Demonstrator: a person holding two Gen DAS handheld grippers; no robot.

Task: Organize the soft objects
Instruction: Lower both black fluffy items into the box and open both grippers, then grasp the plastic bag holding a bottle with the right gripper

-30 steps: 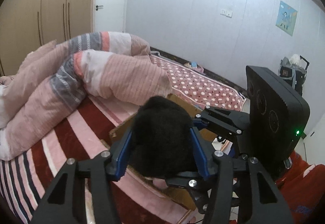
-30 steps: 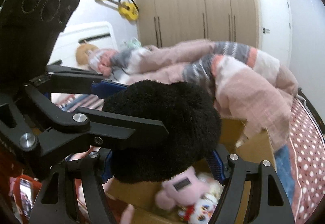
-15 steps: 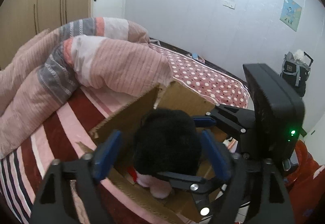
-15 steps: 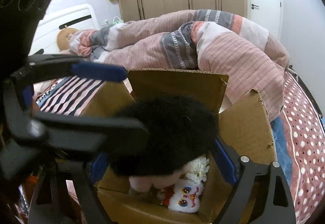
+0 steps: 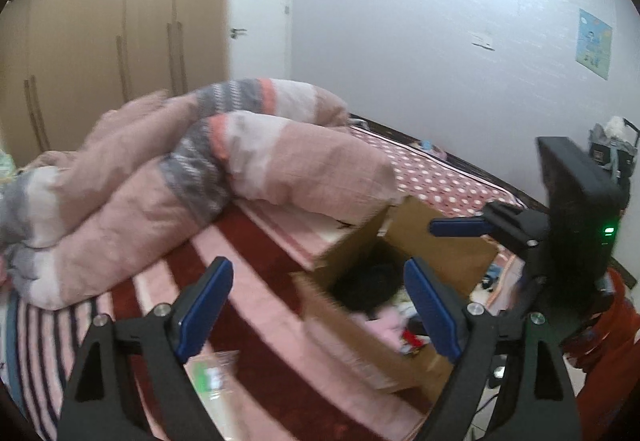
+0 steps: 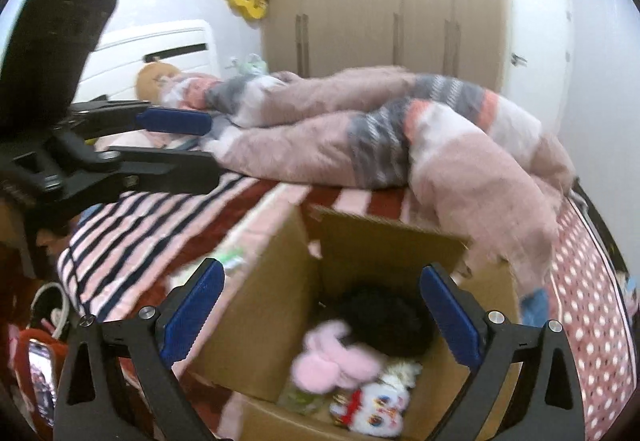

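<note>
— Where's the black plush [image 6: 384, 315]?
— Inside the cardboard box [image 6: 276, 305] on the bed [image 5: 256, 305], against its far wall, with a pink plush [image 6: 334, 359] and a white toy [image 6: 376, 405] at the near side.
— And the tools?
— The right tool [image 6: 324, 315] hangs above the box, spread wide, gripping nothing. The left tool [image 5: 316, 305] is equally wide and bare, beside the box.
— What's next to the box?
— Something green-and-white [image 5: 212, 377], perhaps a packet; it's too blurred.
</note>
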